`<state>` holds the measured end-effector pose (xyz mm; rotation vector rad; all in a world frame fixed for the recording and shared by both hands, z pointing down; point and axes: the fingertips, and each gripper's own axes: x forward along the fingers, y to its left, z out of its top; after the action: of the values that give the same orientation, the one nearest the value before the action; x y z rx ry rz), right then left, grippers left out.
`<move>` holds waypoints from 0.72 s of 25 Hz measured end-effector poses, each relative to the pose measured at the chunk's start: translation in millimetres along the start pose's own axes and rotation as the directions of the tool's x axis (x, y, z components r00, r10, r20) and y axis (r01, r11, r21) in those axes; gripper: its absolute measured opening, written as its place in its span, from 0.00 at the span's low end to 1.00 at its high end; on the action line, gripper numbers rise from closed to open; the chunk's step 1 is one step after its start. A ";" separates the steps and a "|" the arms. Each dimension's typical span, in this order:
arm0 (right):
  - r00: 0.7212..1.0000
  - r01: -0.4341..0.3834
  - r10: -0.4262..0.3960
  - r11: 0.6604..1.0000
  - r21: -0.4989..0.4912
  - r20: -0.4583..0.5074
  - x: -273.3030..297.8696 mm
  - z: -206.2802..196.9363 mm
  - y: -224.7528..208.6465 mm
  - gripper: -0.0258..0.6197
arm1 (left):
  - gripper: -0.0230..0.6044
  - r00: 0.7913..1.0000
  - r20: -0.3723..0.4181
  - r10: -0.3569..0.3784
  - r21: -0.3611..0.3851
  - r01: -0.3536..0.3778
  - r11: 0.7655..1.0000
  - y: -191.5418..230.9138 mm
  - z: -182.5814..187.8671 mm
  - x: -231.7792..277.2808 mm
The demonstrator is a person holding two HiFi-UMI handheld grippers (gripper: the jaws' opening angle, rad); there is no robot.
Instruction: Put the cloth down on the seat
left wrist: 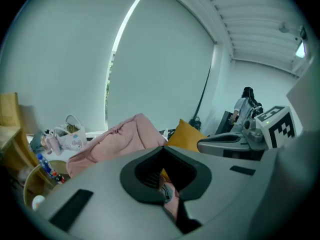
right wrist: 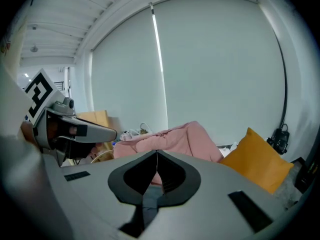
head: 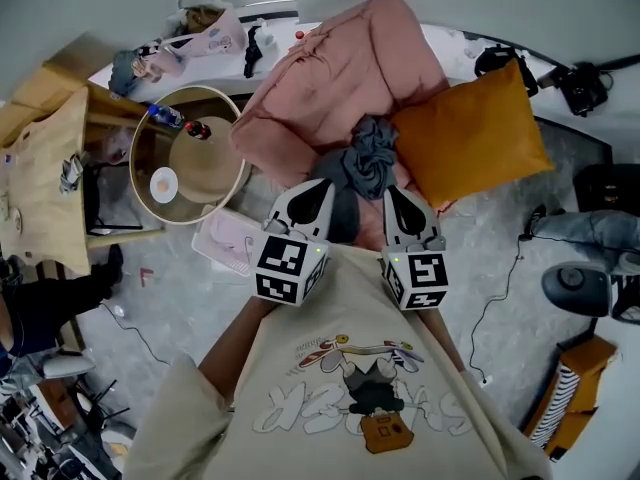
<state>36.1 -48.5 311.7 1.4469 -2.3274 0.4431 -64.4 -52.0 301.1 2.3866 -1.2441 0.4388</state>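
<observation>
Left gripper, right gripper: held near the person's chest, jaws pressed together, nothing between them.
Grey cloth: crumpled heap lying on the pink seat, just beside the orange cushion.
Handling: probably light, limp and unbreakable; pinch a raised top fold.

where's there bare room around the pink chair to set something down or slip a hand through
The pink chair is crowded: the grey cloth fills its middle, and the orange cushion takes its right side. Free patches: the round table top, between the bottle and the white disc, and the carpet right of the cushion.
</observation>
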 end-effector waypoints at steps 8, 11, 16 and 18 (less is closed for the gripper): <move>0.997 -0.034 0.035 0.999 -0.013 0.062 -9.3 25.0 7.1 0.07 | 0.04 0.996 0.083 -0.038 0.145 0.026 0.989 -27.3 25.7 -7.3; 0.995 -0.061 0.063 0.998 -0.031 0.083 -7.1 34.4 15.0 0.07 | 0.04 0.992 0.121 -0.036 0.074 0.027 0.997 -21.8 35.1 -12.1; 0.988 -0.103 0.109 0.993 -0.056 0.113 -7.3 49.0 31.5 0.07 | 0.04 0.989 0.151 -0.001 0.036 -0.004 0.999 -17.6 48.2 -13.0; 0.986 -0.101 0.110 0.992 -0.073 0.129 -8.3 53.7 34.8 0.07 | 0.04 0.989 0.146 0.000 0.032 -0.005 0.999 -20.8 46.5 -12.2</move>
<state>0.7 -51.1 257.9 1.3647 -2.5077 0.3026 -49.9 -55.6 251.0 2.4832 -1.3115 0.2912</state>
